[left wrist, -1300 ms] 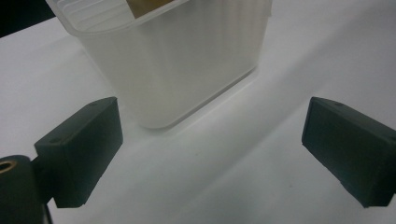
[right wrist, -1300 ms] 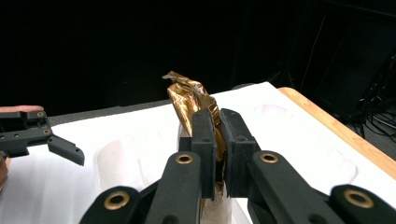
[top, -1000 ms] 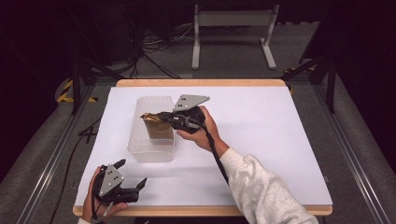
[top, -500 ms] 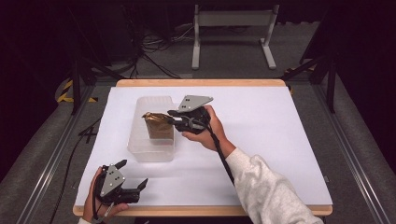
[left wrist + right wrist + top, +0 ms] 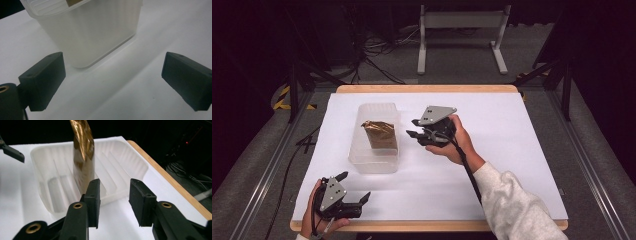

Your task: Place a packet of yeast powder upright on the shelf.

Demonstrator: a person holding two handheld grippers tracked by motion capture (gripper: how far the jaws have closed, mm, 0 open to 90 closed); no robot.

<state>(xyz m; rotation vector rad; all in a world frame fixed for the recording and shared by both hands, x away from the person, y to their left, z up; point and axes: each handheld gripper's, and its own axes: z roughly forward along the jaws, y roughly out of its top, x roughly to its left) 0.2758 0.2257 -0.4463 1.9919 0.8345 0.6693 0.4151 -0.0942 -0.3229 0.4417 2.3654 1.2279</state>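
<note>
Inside the clear tub (image 5: 374,142) on your desk (image 5: 512,145) the gold packet (image 5: 380,134) stands upright; your right hand-held gripper (image 5: 416,129) sits just beside it, released, and your left hand-held gripper (image 5: 354,189) rests released near the desk's front edge.

High view overhead; gripper views close, sharing container (image 5: 375,145).

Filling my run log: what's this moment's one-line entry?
right hand-held gripper: open, beside tub | gold bag: in tub | left hand-held gripper: open

Both claws (image 5: 412,129) (image 5: 353,187) apparently open.
</note>
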